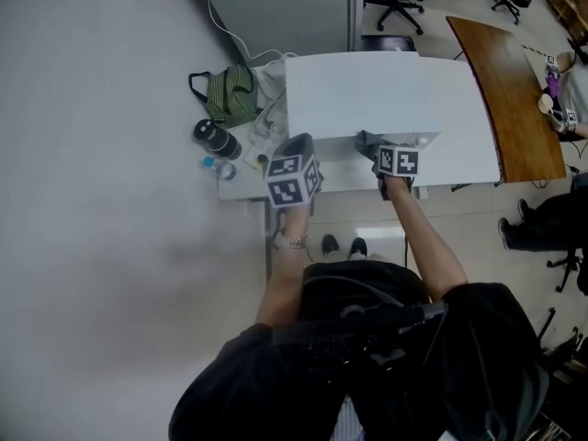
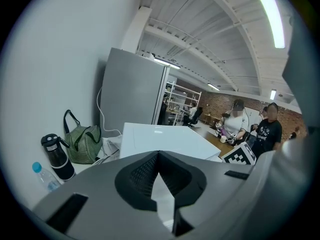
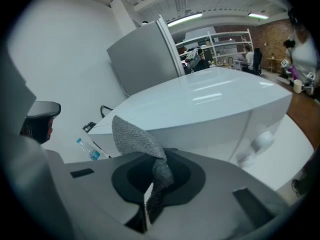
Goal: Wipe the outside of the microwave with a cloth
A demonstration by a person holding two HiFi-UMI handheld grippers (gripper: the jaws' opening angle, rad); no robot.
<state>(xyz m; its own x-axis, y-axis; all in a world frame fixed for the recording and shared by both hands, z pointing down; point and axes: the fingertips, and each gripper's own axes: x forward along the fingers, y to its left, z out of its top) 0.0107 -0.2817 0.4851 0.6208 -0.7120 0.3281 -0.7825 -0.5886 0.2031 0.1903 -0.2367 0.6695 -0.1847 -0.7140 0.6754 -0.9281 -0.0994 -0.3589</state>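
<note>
The white microwave (image 1: 367,95) stands on a white table (image 1: 464,168), its front facing me. My right gripper (image 1: 377,152) is shut on a grey cloth (image 1: 365,140) just in front of the microwave's lower front edge. In the right gripper view the cloth (image 3: 132,134) sticks up out of the gripper (image 3: 152,176), with the microwave (image 3: 210,101) close behind. My left gripper (image 1: 298,145) hovers at the microwave's front left corner; its jaws meet with nothing between them. In the left gripper view that gripper (image 2: 159,154) points across the microwave's top (image 2: 160,136).
Left of the microwave lie a green striped bag (image 1: 230,95), a black flask (image 1: 216,139) and a small water bottle (image 1: 219,166). A grey cabinet (image 1: 276,7) stands behind. A brown table (image 1: 510,90) with seated people is at the right.
</note>
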